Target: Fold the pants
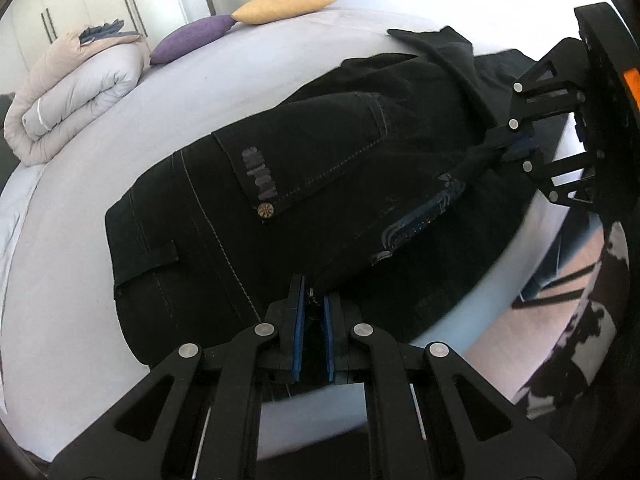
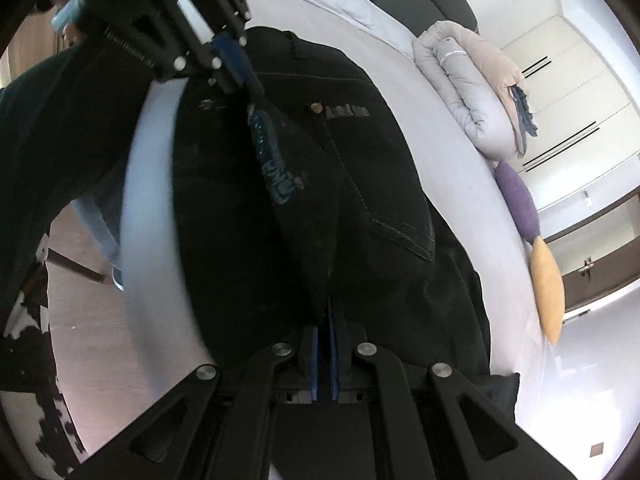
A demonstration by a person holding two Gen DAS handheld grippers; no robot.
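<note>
On the grey bed [image 1: 72,288], black pants [image 1: 320,168] pinched by left gripper [image 1: 314,308] and right gripper [image 2: 325,320], both clamped on cloth.

pants [image 1: 304,184] on bed [image 1: 80,280], rolled duvet [image 1: 76,92] and two cushions [image 1: 240,20] behind them

Bright daylight, fisheye-bent edges, motion blur toward the rims.
</note>
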